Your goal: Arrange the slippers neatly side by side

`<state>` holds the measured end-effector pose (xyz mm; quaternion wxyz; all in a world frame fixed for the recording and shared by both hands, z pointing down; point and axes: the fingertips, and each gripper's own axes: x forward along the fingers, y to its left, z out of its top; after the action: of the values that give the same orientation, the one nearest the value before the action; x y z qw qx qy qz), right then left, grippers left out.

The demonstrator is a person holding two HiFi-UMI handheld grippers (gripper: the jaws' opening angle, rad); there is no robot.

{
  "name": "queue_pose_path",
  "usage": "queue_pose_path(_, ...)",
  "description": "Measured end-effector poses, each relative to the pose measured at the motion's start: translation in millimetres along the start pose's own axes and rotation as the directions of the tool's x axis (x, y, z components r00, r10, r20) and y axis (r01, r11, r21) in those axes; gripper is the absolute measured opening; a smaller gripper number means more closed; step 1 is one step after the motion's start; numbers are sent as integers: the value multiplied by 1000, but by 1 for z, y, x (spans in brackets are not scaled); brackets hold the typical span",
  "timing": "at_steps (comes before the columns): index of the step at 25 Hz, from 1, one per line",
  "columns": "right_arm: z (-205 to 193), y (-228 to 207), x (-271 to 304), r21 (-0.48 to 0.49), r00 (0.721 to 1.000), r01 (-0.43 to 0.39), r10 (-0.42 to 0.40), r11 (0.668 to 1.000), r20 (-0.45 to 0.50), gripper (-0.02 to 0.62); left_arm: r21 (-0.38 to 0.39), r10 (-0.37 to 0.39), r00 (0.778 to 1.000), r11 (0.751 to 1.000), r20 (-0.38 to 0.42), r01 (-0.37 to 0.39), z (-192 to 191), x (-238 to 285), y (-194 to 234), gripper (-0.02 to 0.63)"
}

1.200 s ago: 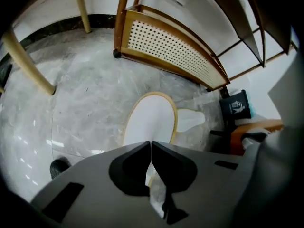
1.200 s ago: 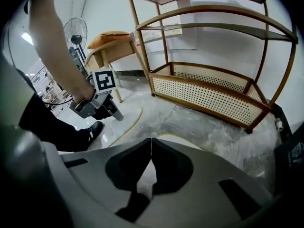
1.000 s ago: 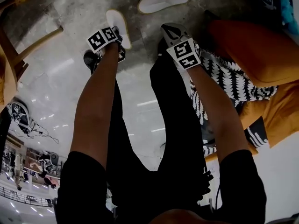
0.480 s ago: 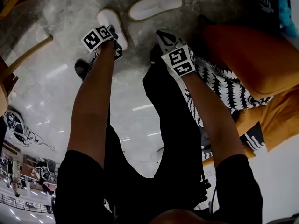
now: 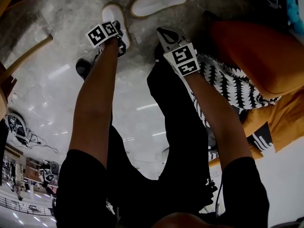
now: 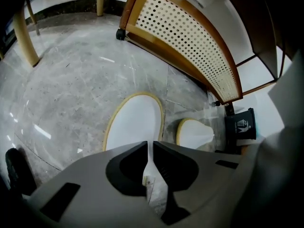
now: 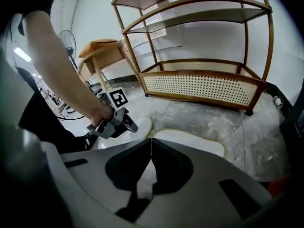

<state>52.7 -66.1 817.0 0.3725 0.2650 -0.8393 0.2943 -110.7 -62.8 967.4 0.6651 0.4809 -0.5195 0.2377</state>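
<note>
"So, what are my left tongs doing?"

"Your left tongs are pointing steeply down, and they have just been easing open a little. The narrow gap between them is holding the rim of the nearer white slipper, and they are pinching its fabric. The slipper itself is lying on the grey marble floor."

"And the other one?"

"The second slipper is lying just beside it to the right, not touching. It is sitting at an angle to the first, not parallel with it. Both are resting in front of the cane-backed shelf unit."

"What about my right hand?"

"You are holding your right tongs over the floor with the jaws meeting at the tips and nothing between them. They are facing the second slipper, and your left hand is showing off to their left."
</note>
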Motion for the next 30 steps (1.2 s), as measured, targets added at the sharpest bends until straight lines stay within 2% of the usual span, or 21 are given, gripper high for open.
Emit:
queue_pose_path(3, 2, 2, -3, -8, 1000, -1, 1, 1000, -10, 32, -3, -19, 1000, 1000, 17, 19, 1, -7, -2, 144)
queue_pose_path(8, 8, 6, -13, -16, 999, 24, -25, 1000, -45, 32, 10, -67, 997, 998, 37, 66, -2, -43, -11, 147)
queue_pose_path(10, 12, 7, -22, -9, 997, 46, -46, 999, -56, 32, 59, -97, 994, 994, 50, 94, -6, -69, -21, 144)
queue_pose_path(12, 26, 9, -31, 33, 997, 72, -71, 997, -40, 32, 159, -122, 990, 981, 76, 109, -7, -98, -32, 120)
queue_pose_path(15, 58, 11, -46, 126, 993, 115, -118, 985, 19, 32, 350, -180, 973, 929, 146, 119, 2, -149, -51, 42)
queue_pose_path(18, 85, 26, -61, 186, 990, 112, -125, 976, 59, 32, 509, -296, 933, 846, 203, 158, 11, -203, -75, 15)
queue_pose_path(20, 102, 35, -64, 169, 992, 96, -109, 981, 70, 32, 596, -362, 901, 787, 240, 158, 25, -235, -90, 15)
queue_pose_path(23, 107, 52, -58, 72, 998, 55, -56, 996, 13, 32, 670, -402, 870, 733, 284, 119, 36, -267, -100, 15)
queue_pose_path(25, 98, 67, -48, -37, 997, 1, -4, 999, -74, 32, 700, -405, 867, 708, 291, 96, 38, -274, -99, 15)
queue_pose_path(27, 85, 78, -39, -145, 986, -55, 31, 988, -163, 31, 724, -397, 877, 684, 269, 88, 34, -273, -95, 15)
queue_pose_path(30, 75, 74, -35, -203, 976, -79, 33, 976, -217, 32, 765, -389, 897, 636, 209, 98, 22, -262, -92, 15)
